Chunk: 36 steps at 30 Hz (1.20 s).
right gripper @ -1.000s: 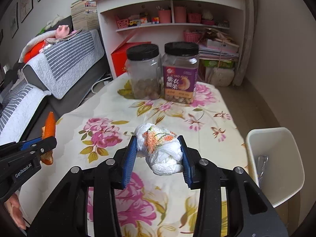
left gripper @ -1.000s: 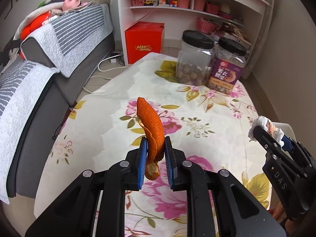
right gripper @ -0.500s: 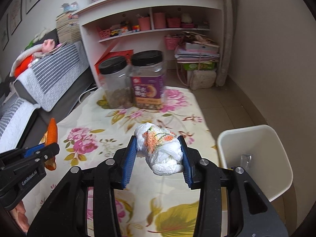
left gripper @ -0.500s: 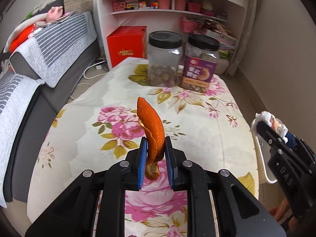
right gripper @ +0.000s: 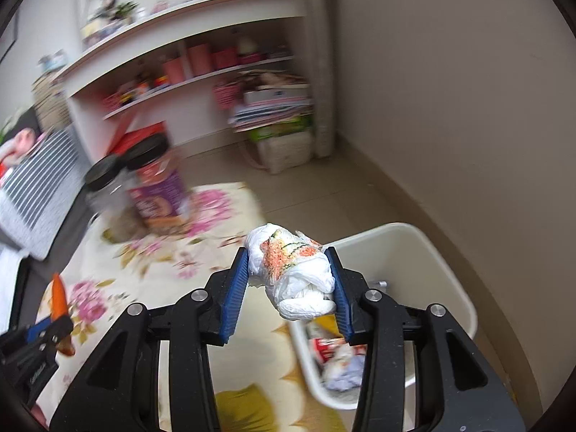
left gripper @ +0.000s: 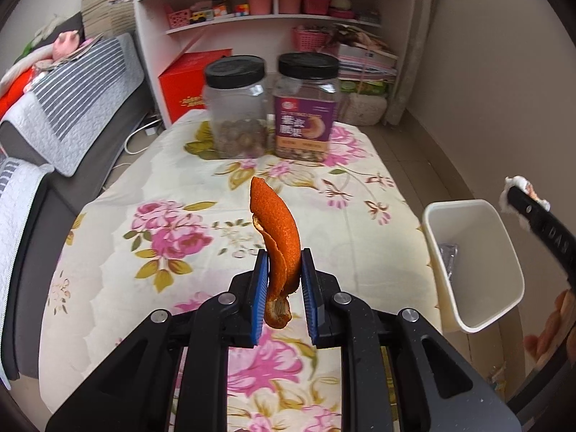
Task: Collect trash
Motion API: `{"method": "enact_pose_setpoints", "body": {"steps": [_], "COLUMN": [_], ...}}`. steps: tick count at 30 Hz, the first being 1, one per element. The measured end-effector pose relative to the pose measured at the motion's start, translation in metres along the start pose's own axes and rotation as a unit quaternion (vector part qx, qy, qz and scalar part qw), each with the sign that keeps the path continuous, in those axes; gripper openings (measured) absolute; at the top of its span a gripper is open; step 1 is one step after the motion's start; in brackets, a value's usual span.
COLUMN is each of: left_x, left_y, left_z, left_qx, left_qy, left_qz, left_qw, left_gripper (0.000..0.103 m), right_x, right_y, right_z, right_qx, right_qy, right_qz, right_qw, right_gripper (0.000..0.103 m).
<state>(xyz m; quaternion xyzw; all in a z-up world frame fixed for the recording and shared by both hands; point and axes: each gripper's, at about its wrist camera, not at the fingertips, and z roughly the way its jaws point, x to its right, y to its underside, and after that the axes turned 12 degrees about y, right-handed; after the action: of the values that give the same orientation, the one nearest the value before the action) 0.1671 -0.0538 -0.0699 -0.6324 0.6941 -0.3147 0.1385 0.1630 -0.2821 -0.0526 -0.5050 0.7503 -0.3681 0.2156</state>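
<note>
My left gripper (left gripper: pixel 284 268) is shut on a curled orange peel (left gripper: pixel 277 230) and holds it upright above the flowered table (left gripper: pixel 172 223). My right gripper (right gripper: pixel 289 270) is shut on a crumpled white plastic wrapper with orange print (right gripper: pixel 288 270), held just above the near-left rim of the cream trash bin (right gripper: pixel 446 255), which has wrappers inside. The bin also shows in the left wrist view (left gripper: pixel 464 216), right of the table, with the right gripper's finger (left gripper: pixel 540 219) over its right side. The peel shows at the far left of the right wrist view (right gripper: pixel 59 293).
Two black-lidded jars, one clear (left gripper: pixel 235 108) and one purple-labelled (left gripper: pixel 306 108), stand at the table's far end. A grey sofa (left gripper: pixel 72 108) runs along the left. A white shelf unit (left gripper: pixel 273 10) and a red box (left gripper: pixel 187 72) stand behind. A wall is close on the right.
Both grippers have swung to the right. The right gripper with the wrapper has moved from above the table to over the bin's edge. The left one still holds the peel.
</note>
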Motion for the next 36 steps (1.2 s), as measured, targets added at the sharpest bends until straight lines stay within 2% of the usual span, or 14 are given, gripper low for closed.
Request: {"method": "enact_pose_setpoints", "body": {"steps": [5,7,13,19,25,26,29,31,33,36], "left_x": [0.025,0.037,0.082,0.132,0.191,0.198,0.222,0.23,0.233,0.231], "left_y": [-0.001,-0.001,-0.001,-0.003,-0.016,-0.017,-0.022,-0.022,-0.018,-0.008], "left_z": [0.007,0.011,0.027,0.045,0.058,0.059,0.056,0.049,0.039,0.019], "left_qx": [-0.005,-0.008,-0.026,-0.032,-0.039,-0.039,-0.034,-0.023,-0.013,0.007], "left_qy": [0.014,0.021,0.053,0.077,0.122,0.128,0.145,0.148,0.147,0.137], "left_qz": [0.015,0.021,0.041,0.068,0.088,0.092,0.106,0.112,0.119,0.139], "left_qw": [0.9998,0.9995,0.9974,0.9943,0.9879,0.9868,0.9832,0.9824,0.9819,0.9808], "left_gripper": [0.019,0.019,0.019,0.019,0.019,0.022,0.053,0.056,0.066,0.072], "right_x": [0.04,0.053,0.1,0.146,0.198,0.204,0.217,0.221,0.22,0.209], "right_y": [-0.006,-0.007,-0.006,-0.006,-0.002,-0.001,0.002,0.004,0.006,0.008], "right_z": [0.005,0.004,-0.005,-0.013,-0.026,-0.028,-0.038,-0.047,-0.054,-0.066], "right_qx": [-0.01,-0.006,0.011,0.03,0.035,0.037,0.044,0.05,0.055,0.068], "right_qy": [0.03,0.042,0.085,0.135,0.163,0.166,0.18,0.188,0.191,0.2], "right_qz": [0.033,0.04,0.057,0.074,0.114,0.118,0.122,0.124,0.123,0.111], "right_qw": [0.999,0.998,0.995,0.988,0.979,0.978,0.975,0.973,0.972,0.971], "right_gripper": [0.052,0.06,0.074,0.083,0.09,0.091,0.094,0.096,0.096,0.096]}}
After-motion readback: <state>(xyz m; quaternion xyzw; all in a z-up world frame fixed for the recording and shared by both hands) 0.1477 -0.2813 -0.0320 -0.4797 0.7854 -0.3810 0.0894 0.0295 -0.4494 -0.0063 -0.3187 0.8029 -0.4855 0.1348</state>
